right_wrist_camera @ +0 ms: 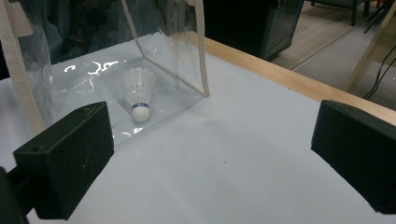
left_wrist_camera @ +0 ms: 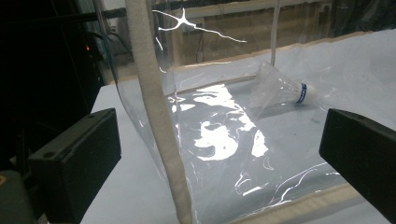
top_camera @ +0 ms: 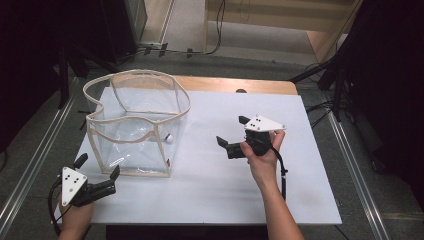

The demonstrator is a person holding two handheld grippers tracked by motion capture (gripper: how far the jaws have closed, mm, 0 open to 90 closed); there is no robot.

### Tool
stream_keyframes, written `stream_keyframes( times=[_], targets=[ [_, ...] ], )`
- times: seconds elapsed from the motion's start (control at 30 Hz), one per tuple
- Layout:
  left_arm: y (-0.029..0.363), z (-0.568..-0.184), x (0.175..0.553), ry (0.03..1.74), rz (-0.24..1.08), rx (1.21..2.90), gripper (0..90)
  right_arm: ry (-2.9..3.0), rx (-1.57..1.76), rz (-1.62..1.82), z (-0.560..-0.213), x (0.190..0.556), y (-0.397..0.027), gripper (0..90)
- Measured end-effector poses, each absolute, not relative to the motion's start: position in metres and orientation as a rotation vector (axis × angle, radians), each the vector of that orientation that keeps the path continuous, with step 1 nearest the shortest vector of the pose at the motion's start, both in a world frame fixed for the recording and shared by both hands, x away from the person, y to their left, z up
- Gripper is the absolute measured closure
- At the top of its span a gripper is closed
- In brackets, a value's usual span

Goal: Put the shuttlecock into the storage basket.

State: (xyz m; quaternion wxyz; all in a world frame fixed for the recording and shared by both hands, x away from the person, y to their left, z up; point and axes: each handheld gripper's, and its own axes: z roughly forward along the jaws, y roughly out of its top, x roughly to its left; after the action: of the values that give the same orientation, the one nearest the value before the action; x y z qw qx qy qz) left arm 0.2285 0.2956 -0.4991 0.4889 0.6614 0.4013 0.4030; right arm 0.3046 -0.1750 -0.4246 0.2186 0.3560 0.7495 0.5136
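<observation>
I hold my left tool (top_camera: 97,172) wide at the clear bag's (top_camera: 135,120) near-left corner to steady it, my right tool (top_camera: 231,131) wide and empty toward the shuttlecock (right_wrist_camera: 138,93) lying inside.

The white feathered shuttlecock (top_camera: 168,138) inside the clear plastic bag with cream fabric trim (top_camera: 131,124) looks too small from above to tell its details; glare blurs its feathers in the left gripper view.
</observation>
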Motion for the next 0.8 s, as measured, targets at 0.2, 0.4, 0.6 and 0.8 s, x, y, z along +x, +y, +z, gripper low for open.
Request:
stream_keyframes(
  times=[0.2, 0.4, 0.6, 0.8],
  targets=[
    [0.296, -0.499, 0.228, 0.975, 0.980, 1.608, 0.0, 2.067, 1.011, 1.404, -0.431, 0.300, -0.185, 0.0],
    [0.296, -0.499, 0.229, 0.974, 0.981, 1.609, 0.0, 2.056, 1.033, 1.393, -0.436, 0.297, -0.194, 0.0],
    [0.295, -0.499, 0.228, 0.976, 0.980, 1.607, 0.0, 2.040, 1.051, 1.385, -0.441, 0.292, -0.202, 0.0],
    [0.295, -0.499, 0.228, 0.977, 0.980, 1.607, 0.0, 2.033, 1.072, 1.369, -0.447, 0.288, -0.211, 0.0]
  ],
)
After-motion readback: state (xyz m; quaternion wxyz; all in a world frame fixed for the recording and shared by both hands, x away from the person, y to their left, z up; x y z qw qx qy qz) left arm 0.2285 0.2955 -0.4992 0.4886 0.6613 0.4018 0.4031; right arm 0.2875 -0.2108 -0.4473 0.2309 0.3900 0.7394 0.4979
